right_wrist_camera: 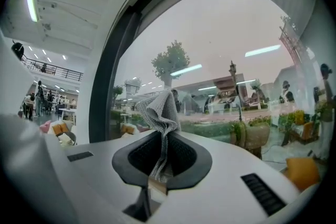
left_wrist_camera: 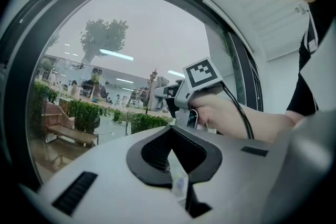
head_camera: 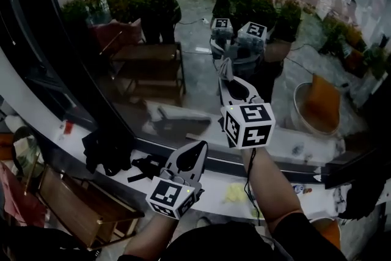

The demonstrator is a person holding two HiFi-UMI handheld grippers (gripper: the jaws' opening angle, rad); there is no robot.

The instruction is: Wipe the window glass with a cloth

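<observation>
Window glass (head_camera: pixel 183 27) close ahead; right gripper (head_camera: pixel 227 73) pinches cloth (right_wrist_camera: pixel 159 110), left gripper (left_wrist_camera: pixel 176 165) pressed together, empty; keep cloth flat, overlap strokes

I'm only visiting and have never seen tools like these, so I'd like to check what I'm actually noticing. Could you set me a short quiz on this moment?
1. True or false: the left gripper clamps a spray bottle.
2. What holds the grey knitted cloth? A) the left gripper B) the right gripper C) neither; it lies on the sill
3. Fill in: beyond the large window glass stand rows of green ____.

Key:
1. False: its jaws are shut with nothing between them.
2. B: the cloth is pinched in its jaws and sticks up past them, bunched.
3. Hedges.
</observation>
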